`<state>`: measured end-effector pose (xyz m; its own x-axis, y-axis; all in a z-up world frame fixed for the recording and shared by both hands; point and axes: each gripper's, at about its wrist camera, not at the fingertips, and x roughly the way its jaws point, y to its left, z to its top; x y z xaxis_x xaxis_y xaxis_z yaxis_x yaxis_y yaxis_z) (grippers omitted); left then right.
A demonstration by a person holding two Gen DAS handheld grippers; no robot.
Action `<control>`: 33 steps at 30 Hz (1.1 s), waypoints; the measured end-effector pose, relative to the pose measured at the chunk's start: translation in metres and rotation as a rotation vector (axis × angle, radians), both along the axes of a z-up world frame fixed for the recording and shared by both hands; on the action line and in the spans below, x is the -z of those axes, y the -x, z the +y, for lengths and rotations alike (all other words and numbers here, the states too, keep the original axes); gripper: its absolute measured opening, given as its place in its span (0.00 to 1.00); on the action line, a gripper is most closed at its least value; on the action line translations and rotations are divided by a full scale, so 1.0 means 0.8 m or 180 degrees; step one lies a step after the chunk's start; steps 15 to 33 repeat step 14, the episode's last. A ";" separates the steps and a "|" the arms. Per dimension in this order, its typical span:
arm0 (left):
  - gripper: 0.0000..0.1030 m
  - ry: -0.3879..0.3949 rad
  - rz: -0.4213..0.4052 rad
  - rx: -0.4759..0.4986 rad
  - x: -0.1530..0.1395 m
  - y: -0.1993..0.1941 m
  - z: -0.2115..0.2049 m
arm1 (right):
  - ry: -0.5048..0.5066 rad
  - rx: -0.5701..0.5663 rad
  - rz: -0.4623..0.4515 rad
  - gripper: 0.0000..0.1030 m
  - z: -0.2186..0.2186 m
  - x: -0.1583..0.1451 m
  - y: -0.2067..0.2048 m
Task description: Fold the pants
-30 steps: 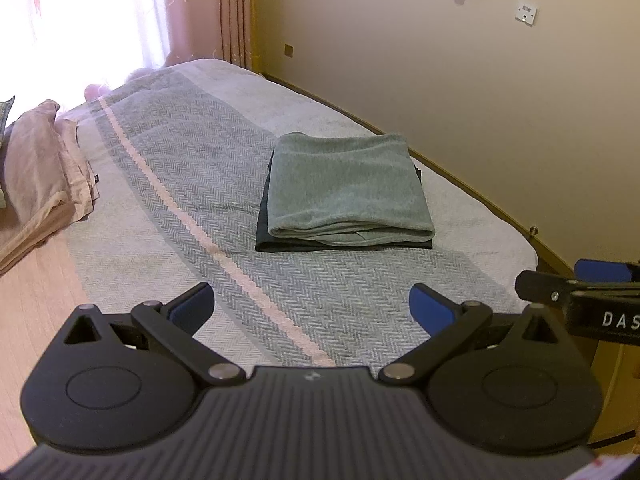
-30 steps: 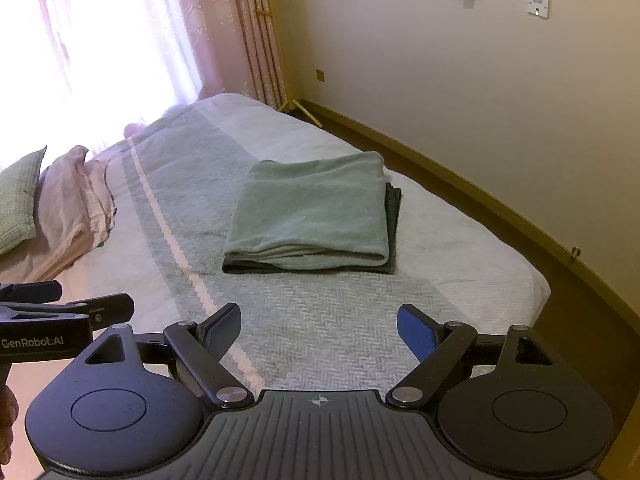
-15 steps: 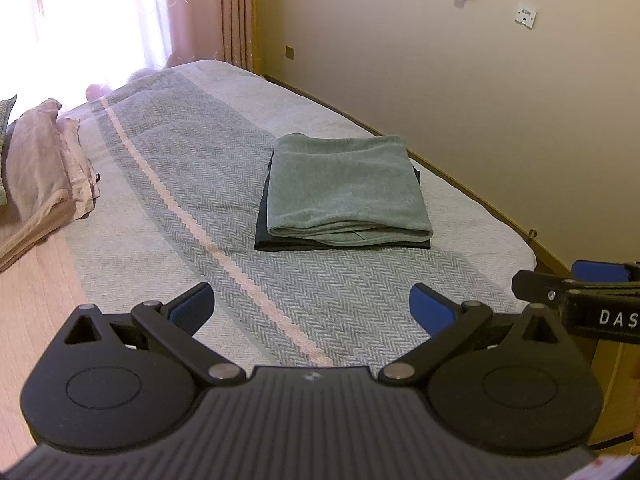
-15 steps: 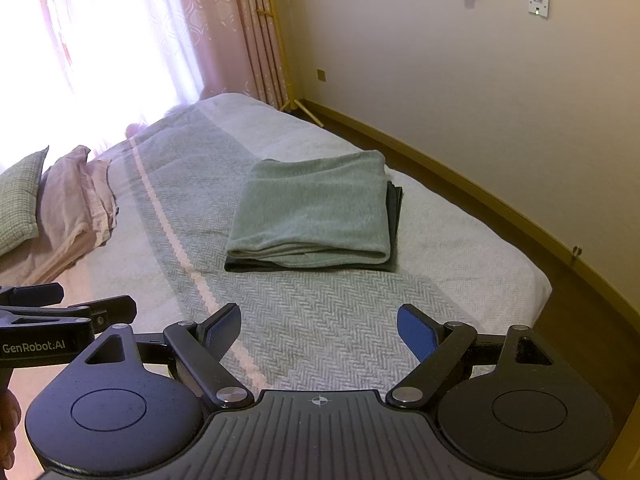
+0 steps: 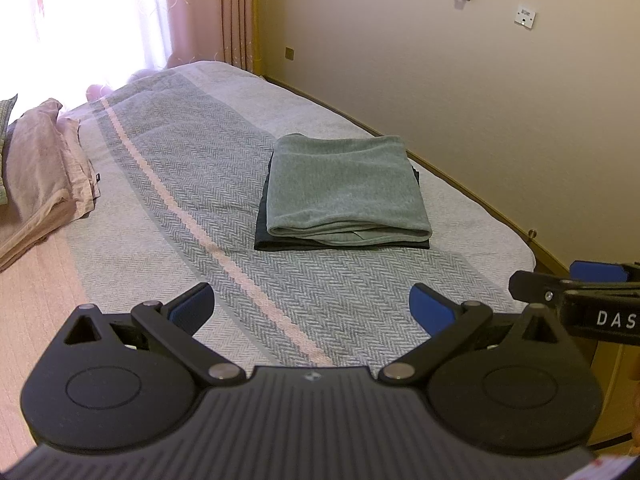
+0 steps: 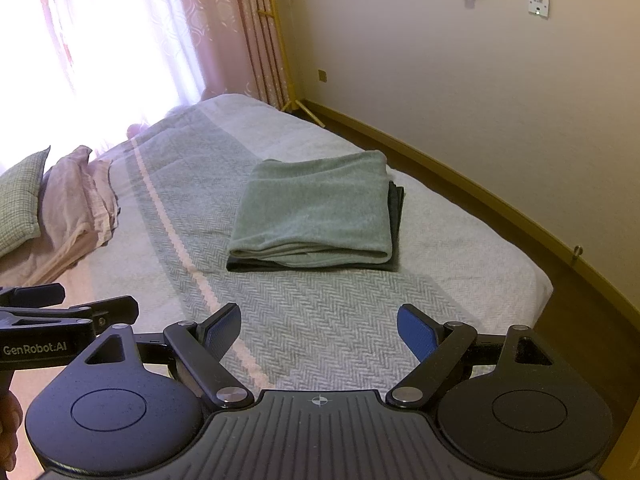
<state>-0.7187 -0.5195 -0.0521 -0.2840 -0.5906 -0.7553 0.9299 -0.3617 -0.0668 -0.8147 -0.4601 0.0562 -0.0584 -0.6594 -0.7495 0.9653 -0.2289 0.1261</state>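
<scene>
Lying folded near the bed's (image 5: 472,216) right edge, the green pants (image 5: 346,186) sit on a darker folded garment (image 5: 280,245) whose edges show beneath them. We hold the left gripper (image 5: 312,308) and the right gripper (image 6: 319,326) side by side above the bed's near end, well short of the stack, both with jaws spread wide and empty. Pink bedding (image 6: 76,196) is heaped at the left edge, beside a checked pillow (image 6: 20,196); nothing lies between us and the pants.
</scene>
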 end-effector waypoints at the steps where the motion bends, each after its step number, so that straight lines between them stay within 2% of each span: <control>1: 0.99 0.0003 -0.0001 0.0002 -0.001 0.000 0.001 | 0.0000 -0.0002 -0.0001 0.80 0.000 0.000 -0.001; 33: 0.99 0.0036 0.0053 0.0012 -0.002 0.010 0.006 | 0.0002 0.0001 -0.0009 0.80 0.001 0.000 0.003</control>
